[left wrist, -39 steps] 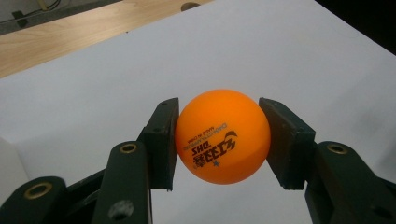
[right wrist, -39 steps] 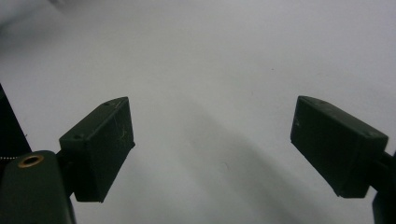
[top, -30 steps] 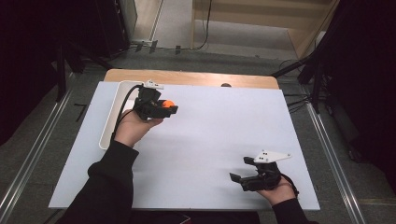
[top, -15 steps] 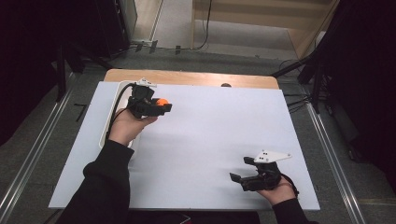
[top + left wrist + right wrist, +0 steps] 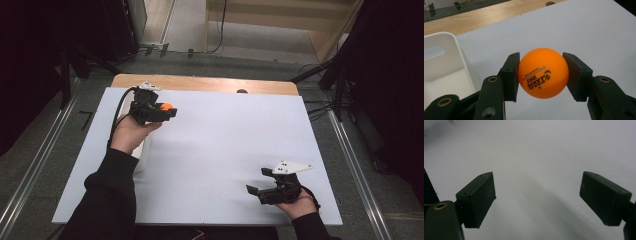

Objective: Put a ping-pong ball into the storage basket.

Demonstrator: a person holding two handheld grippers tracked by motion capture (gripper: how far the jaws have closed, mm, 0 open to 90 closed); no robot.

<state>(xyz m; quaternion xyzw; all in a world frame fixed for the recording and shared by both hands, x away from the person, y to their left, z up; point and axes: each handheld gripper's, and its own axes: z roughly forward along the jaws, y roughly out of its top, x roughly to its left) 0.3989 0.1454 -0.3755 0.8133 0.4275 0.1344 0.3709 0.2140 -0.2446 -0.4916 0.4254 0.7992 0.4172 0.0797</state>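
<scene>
orange ball clamped in the left gripper, right gripper spread over bare sheet

the left gripper (image 5: 541, 75) has its two black jaws pressed against opposite sides of an orange ball (image 5: 543, 72), which sits squarely between the pads and carries dark printed lettering and a small star facing the camera. in the high view the same left gripper (image 5: 167, 111) is held in the person's left hand (image 5: 131, 134) above the far left part of the white sheet (image 5: 235, 135), with the orange ball (image 5: 166, 106) at its tip and a black cable trailing back from it. a white tray (image 5: 441, 67) lies just beside this gripper, on the left of its own view, and beyond the jaws the sheet runs up to a wooden table edge (image 5: 486, 15).

the right gripper (image 5: 537, 197) has its jaws wide apart with nothing between them, pointing at plain white surface. from above, the right gripper (image 5: 260, 189) rests low near the person's side of the sheet, held by the right hand (image 5: 299, 204), a grey three-cornered plate on top, well apart from the left gripper and the ball.
</scene>
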